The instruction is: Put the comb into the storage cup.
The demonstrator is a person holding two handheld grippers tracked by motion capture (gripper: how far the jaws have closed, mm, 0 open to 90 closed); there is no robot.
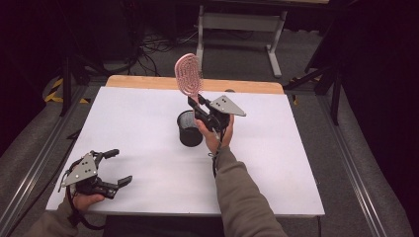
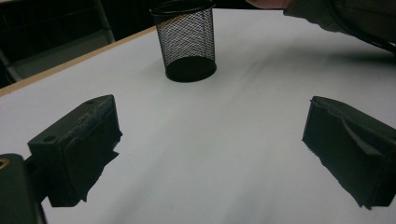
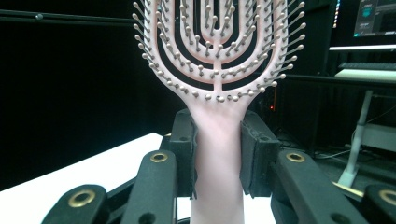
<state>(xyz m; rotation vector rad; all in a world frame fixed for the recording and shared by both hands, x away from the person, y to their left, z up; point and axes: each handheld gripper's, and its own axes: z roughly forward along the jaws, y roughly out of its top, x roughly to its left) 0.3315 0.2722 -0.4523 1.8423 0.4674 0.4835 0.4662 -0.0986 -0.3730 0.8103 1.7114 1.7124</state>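
Note:
A pink vented hairbrush (image 1: pixel 189 74) stands upright, head up, above a black mesh cup (image 1: pixel 190 128) in the middle of the white table. My right gripper (image 1: pixel 197 105) is shut on the brush's handle, just above and right of the cup's rim. In the right gripper view the handle of the hairbrush (image 3: pixel 217 140) sits squeezed between both pads, bristles facing the camera. My left gripper (image 1: pixel 118 167) rests open near the table's front left corner, nothing between its fingers. The left gripper view has the mesh cup (image 2: pixel 187 39) standing empty ahead.
The white table top (image 1: pixel 276 148) has a wooden strip (image 1: pixel 148 81) along its far edge. Behind it stands a white desk frame (image 1: pixel 237 24) with cables on the floor. Metal rails run along both sides of the table.

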